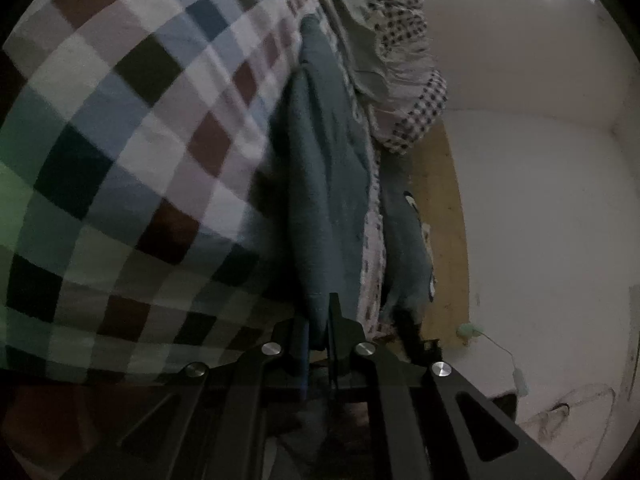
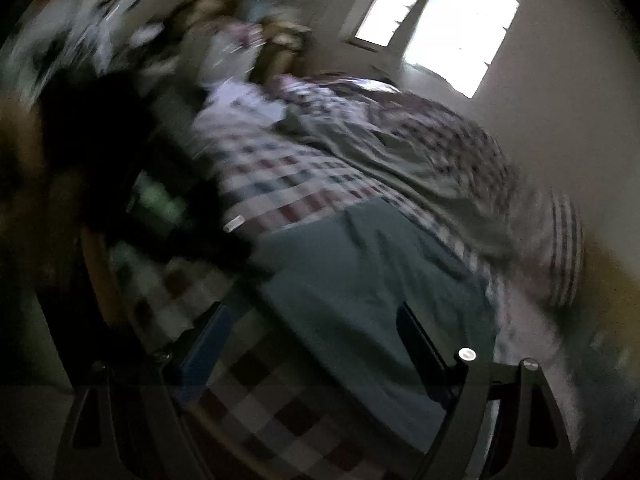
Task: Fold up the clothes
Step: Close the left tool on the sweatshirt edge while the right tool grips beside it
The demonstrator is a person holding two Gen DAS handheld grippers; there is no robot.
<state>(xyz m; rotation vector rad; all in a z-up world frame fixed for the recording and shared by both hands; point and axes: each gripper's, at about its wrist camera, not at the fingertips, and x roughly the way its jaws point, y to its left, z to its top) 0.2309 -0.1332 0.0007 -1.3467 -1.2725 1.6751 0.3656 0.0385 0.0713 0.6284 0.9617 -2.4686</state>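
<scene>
The teal garment [image 1: 320, 208] is pinched at its edge between the pressed-together fingers of your left gripper [image 1: 318, 320], and its long axis runs from there up the middle of the frame, over the checkered bedsheet [image 1: 132, 152]. Your right gripper [image 2: 316, 344] is spread wide with nothing between its fingers; only its blurred view shows the garment [image 2: 360, 272] lying flat just ahead, toward centre right.

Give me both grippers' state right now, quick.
Left gripper: closed, pinching the teal garment.
Right gripper: open, fingers spread over the checkered bedsheet, holding nothing.
</scene>
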